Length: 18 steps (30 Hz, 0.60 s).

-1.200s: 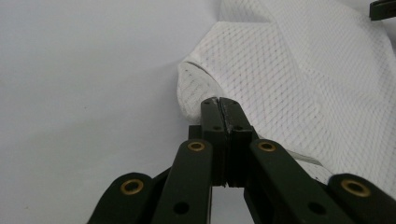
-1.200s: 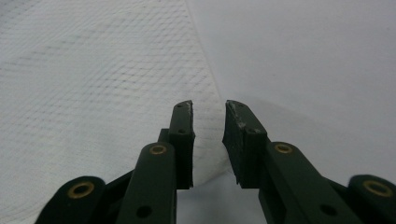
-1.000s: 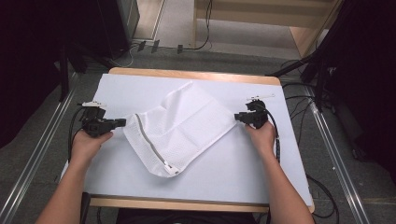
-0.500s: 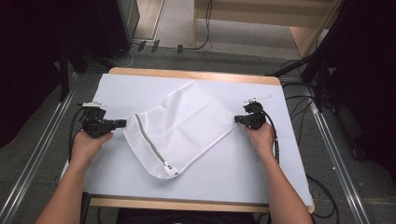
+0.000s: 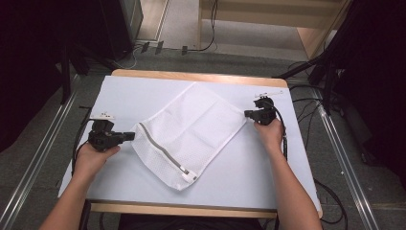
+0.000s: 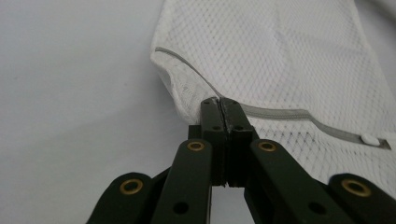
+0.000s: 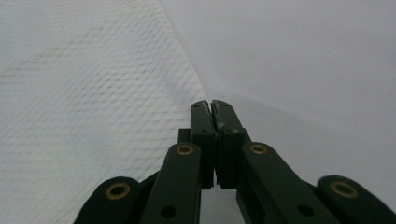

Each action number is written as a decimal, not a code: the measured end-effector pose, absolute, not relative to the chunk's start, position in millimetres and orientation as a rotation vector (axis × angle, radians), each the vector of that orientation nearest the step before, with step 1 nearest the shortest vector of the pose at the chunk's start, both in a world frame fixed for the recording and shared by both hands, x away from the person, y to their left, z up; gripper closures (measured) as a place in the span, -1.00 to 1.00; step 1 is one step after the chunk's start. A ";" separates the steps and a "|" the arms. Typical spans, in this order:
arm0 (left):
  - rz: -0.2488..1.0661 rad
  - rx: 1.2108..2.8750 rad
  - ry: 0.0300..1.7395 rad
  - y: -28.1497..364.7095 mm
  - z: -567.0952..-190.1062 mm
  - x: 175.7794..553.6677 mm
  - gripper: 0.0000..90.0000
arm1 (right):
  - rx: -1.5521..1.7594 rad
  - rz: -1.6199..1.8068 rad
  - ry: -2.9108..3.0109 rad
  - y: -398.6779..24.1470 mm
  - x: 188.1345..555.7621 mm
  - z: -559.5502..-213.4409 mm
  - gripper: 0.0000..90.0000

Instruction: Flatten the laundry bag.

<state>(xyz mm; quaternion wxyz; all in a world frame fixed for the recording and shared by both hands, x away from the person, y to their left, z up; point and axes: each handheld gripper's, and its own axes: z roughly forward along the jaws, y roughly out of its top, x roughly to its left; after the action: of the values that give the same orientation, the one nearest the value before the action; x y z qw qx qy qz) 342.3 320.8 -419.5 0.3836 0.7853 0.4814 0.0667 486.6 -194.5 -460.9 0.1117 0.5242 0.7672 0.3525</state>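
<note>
- Two grippers at work on one white mesh bag (image 5: 189, 132), spread flat near table centre.
- Bag set on a slant: long axis running from about 7 o'clock to 1 o'clock, zipper (image 5: 165, 153) edge toward 7 o'clock, pull down near the 6 o'clock corner.
- Left gripper (image 5: 130, 136) at 9 o'clock of the bag, pointing toward 3 o'clock, jaws pressed fully together.
- Left gripper view: tips (image 6: 219, 103) pinched on the bag's hem (image 6: 187, 86) right at the zipper's end, mesh bunching slightly around them; grey zipper tape (image 6: 280, 114) running off toward 3 o'clock.
- Right gripper (image 5: 247, 114) at 3 o'clock of the bag, pointing toward 9 o'clock, at the corner there.
- Right jaws just closing, now tight together.
- Right gripper view: tips (image 7: 211, 108) meeting at the very edge of the mesh (image 7: 93, 93), cloth at 9 o'clock, bare cover at 3 o'clock; cannot tell whether any fabric sits caught between them.
- White cover (image 5: 268, 167) over the wooden table (image 5: 201, 75), bag well inside its edges.
- Left hand (image 5: 93, 158) at 8 o'clock of the table, right hand (image 5: 269, 134) at 3 o'clock, forearms entering from 6 o'clock.
- Cables trailing from both grippers off the table sides.
</note>
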 end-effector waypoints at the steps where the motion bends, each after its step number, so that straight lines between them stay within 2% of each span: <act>1: 0.167 2.006 1.222 319.9 -419.3 339.1 1.00 | 1.539 1.037 2.249 -194.0 488.3 -461.0 1.00; 7: 0.136 2.030 1.185 314.9 -420.3 321.4 0.99 | 1.538 1.022 2.238 -190.4 496.4 -462.0 0.99; 10: 0.161 2.050 1.173 314.6 -421.1 318.8 0.77 | 1.544 1.007 2.243 -187.9 498.6 -464.1 0.90; 14: 0.179 2.023 1.153 316.3 -415.7 322.4 0.62 | 1.545 1.031 2.248 -187.3 496.0 -460.9 0.68; 18: 0.201 2.032 1.154 313.2 -408.2 341.0 0.55 | 1.527 1.065 2.242 -188.6 484.1 -447.7 0.65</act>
<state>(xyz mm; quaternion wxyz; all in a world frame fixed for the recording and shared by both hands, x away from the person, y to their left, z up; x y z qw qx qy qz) 341.0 313.2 -408.2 0.3874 0.7987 0.4536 0.0791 484.1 -188.6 -447.7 0.1138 0.5205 0.7644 0.3630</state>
